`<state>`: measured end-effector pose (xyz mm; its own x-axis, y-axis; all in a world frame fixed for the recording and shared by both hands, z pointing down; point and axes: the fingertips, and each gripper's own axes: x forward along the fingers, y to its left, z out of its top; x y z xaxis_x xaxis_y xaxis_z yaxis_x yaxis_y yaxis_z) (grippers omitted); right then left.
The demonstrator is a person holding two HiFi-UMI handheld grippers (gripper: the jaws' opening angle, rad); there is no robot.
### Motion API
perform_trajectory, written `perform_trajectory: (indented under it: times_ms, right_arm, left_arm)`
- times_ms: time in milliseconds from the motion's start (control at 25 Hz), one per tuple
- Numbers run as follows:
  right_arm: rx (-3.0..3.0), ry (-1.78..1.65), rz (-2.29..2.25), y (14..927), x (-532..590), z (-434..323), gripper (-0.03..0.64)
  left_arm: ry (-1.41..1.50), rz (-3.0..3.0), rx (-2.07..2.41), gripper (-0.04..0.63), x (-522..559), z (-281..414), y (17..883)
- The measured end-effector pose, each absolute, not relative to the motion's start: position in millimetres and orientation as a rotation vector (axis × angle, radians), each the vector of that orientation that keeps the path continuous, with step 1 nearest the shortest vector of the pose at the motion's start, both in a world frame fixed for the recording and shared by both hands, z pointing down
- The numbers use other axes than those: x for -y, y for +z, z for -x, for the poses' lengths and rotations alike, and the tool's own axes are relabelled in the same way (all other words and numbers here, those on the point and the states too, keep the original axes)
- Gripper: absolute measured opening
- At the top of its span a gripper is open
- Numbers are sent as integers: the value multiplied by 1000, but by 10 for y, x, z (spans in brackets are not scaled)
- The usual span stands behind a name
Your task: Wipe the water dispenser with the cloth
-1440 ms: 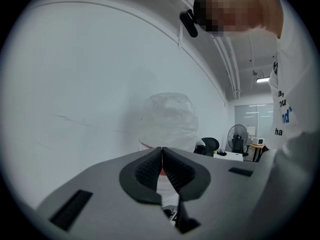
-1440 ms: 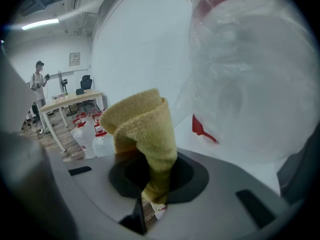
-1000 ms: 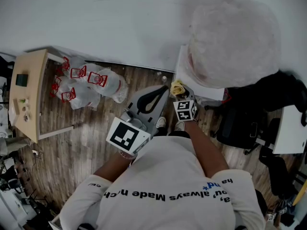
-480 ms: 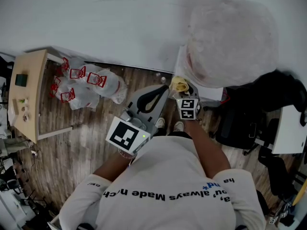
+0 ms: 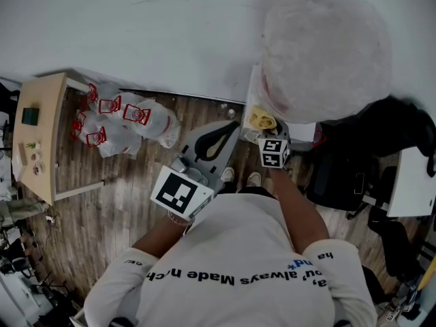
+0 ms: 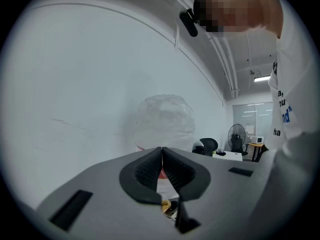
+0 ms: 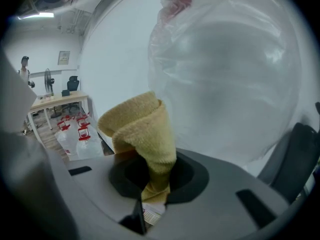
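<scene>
head view shows the person's white shirt [image 5: 231, 264] nearest, with both arms reaching out. the left gripper [image 5: 215, 142] is held over the wood floor [image 5: 136, 189], a little to the left of the water dispenser and apart from it. in the left gripper view its two black jaws are pressed together with nothing between them. the right gripper [image 5: 267, 132] is a bit farther and to the right. in the right gripper view its jaws pinch a yellow cloth [image 7: 142, 129], which stands up in a soft fold. the cloth is right at the near left side of the white water dispenser [image 5: 300, 129], under the big bottle [image 5: 323, 53] wrapped in clear plastic; i cannot tell if it touches. a black chair [image 5: 340, 179] is on the right. far left, bags of jugs with red labels [image 5: 126, 121] lie on the floor by a wood table [image 5: 41, 131], near the white wall [image 5: 170, 26].
</scene>
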<state>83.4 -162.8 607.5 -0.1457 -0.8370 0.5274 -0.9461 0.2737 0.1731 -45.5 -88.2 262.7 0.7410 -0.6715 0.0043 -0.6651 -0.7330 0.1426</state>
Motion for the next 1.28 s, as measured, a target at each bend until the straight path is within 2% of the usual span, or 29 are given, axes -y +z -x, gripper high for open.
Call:
perform_trajectory:
  times_ms: [1280]
  right_arm:
    - [2034, 281, -1551, 6258, 1485, -1208, 61]
  left_arm:
    - [-84, -2808, 1064, 20, 915, 206, 2615]
